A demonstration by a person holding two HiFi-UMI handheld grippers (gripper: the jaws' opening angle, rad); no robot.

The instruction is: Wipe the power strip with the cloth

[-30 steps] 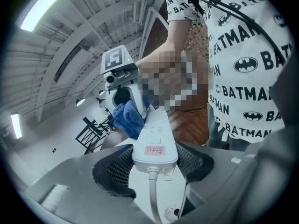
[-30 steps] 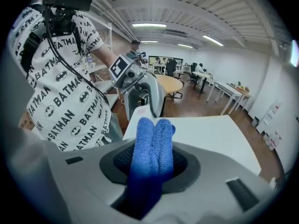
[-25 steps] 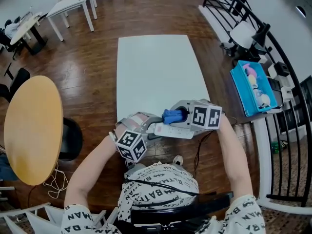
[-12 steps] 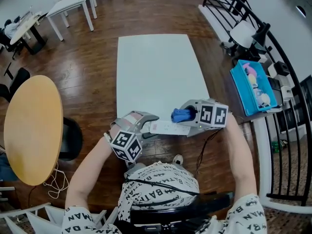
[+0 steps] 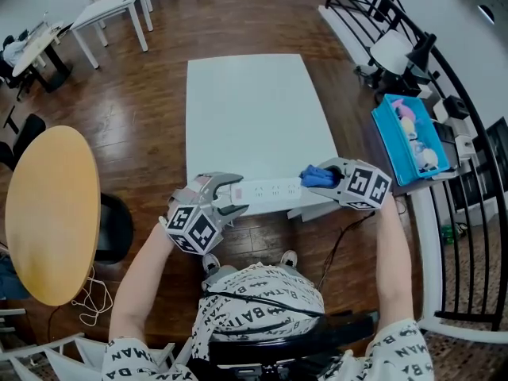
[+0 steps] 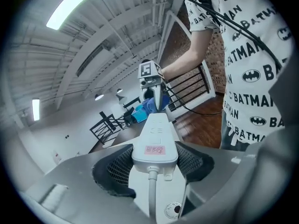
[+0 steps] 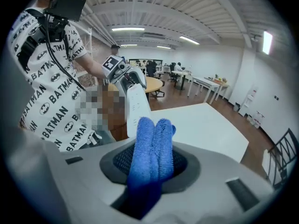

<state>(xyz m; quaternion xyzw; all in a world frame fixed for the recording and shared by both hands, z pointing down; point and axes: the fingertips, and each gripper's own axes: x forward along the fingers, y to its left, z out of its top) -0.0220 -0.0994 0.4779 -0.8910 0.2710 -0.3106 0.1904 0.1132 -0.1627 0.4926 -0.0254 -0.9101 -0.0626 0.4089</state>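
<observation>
A white power strip (image 5: 266, 190) hangs level in the air over the near edge of the white table (image 5: 254, 117). My left gripper (image 5: 226, 199) is shut on its cord end; in the left gripper view the strip (image 6: 155, 139) sits clamped between the black pads (image 6: 192, 158). My right gripper (image 5: 324, 179) is shut on a folded blue cloth (image 5: 316, 177), which touches the strip's far end. In the right gripper view the cloth (image 7: 150, 153) stands between the jaws with the strip (image 7: 135, 106) just beyond it.
A black cable (image 5: 337, 240) hangs below the table's near edge. A round wooden table (image 5: 49, 209) stands to the left. A blue bin (image 5: 413, 137) with small items sits on a shelf at the right, beside a black railing (image 5: 476, 213).
Both grippers moved apart: the left one shifted left, the right one slid right along the strip with the cloth. The strip now lies level and more of its top shows.
</observation>
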